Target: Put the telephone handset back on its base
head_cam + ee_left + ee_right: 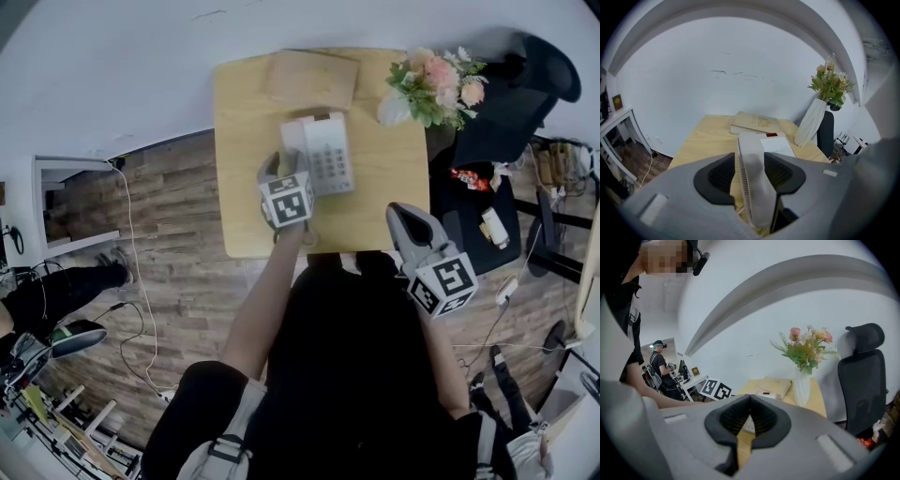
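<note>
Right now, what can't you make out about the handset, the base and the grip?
Whether the handset sits in the base: in head view the left gripper covers its near end; in left gripper view the handset hides the cradle.
Whether both pads press the handset: left gripper view, contact unclear.
Too small in head view: keypad labels.
Base in right gripper view: mostly behind the right gripper, jaws shut.

Table (234, 187): the strip of bare top at centre left of the frame is passable from the near edge to the wall. The telephone base (330, 155) occupies the middle, with the handset (292, 137) along its left side. A book (309, 80) blocks the far edge. A vase of flowers (433, 82) stands at the table's upper right corner, and an office chair (525, 89) closes that side. Bare wood remains below the base, toward the lower right corner.
</note>
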Demonstrator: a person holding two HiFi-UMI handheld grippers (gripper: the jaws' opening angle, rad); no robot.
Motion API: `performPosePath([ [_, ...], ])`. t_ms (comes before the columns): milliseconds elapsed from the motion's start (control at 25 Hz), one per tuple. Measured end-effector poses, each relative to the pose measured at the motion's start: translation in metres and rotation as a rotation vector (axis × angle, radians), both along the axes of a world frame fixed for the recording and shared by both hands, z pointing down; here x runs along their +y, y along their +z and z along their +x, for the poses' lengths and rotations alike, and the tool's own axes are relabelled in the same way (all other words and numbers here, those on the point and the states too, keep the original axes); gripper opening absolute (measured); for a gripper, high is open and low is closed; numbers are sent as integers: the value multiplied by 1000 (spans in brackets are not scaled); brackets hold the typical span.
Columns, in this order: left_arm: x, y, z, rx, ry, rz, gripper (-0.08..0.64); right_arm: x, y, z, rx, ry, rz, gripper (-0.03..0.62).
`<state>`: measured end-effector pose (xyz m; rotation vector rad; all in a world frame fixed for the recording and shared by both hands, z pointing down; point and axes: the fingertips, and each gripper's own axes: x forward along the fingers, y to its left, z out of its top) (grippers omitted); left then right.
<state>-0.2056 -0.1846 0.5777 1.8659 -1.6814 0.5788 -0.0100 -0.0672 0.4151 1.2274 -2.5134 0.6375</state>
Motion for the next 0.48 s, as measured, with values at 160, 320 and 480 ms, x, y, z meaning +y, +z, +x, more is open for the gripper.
performPosePath([
  [160, 7, -7, -6, -1, 8, 12, 199, 2, -1, -9, -12, -8, 12, 3],
  [320, 15, -13, -10, -7, 26, 23, 175, 2, -3, -19, -16, -21, 25, 3],
  [480, 26, -23, -16, -10, 27, 41, 166, 1, -5, -25, -22, -33, 39, 3],
])
